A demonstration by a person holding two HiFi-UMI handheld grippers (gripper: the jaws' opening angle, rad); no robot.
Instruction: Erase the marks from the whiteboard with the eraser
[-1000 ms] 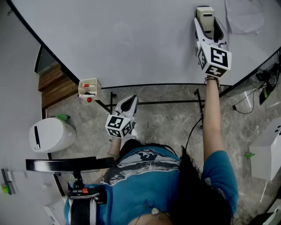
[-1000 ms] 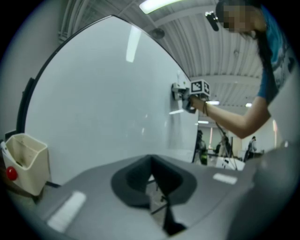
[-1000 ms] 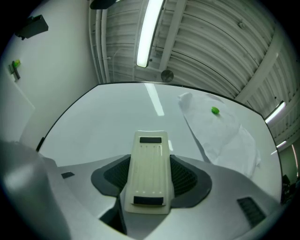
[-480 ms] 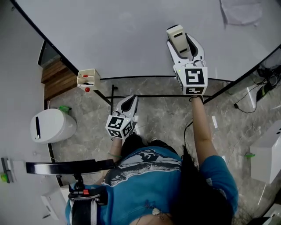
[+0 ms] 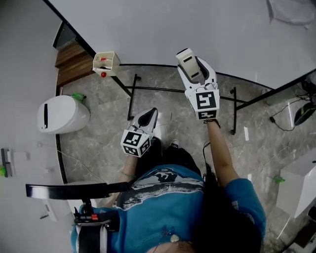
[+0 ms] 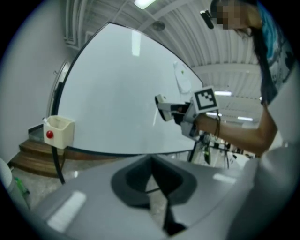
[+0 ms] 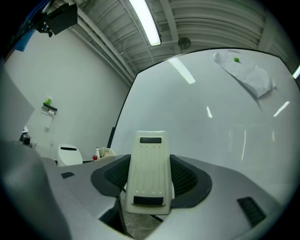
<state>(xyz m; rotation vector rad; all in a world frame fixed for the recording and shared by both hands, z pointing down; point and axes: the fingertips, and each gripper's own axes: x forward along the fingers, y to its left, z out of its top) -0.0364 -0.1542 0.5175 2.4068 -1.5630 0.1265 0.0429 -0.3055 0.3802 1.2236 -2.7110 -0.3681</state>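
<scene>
So the right gripper (image 5: 192, 62) has come way down. A second ago it was high up on the big white whiteboard (image 5: 197, 24), right next to the crumpled white paper sheet (image 5: 291, 10) stuck near the board's top corner. Half a second ago it was about halfway down. Now it sits at the board's bottom edge, and in the right gripper view the board's face looks a bit ahead of it, not touching.

Its jaws are clamped on the sides of the cream plastic block eraser (image 5: 185, 58), which pokes out past the jaw tips toward the board, same hold as before.

The left gripper (image 5: 148, 114) hasn't really budged. It hangs below the board's bottom edge, over the grey stone floor (image 5: 173, 131), jaws pressed together with nothing in them.

The small cream marker tray (image 5: 106, 62) with the red bits is clipped on at the board's lower-left corner. The rounded white bin (image 5: 63, 114) sits further out from that same corner. Both only seem shifted because the head camera tipped.
</scene>
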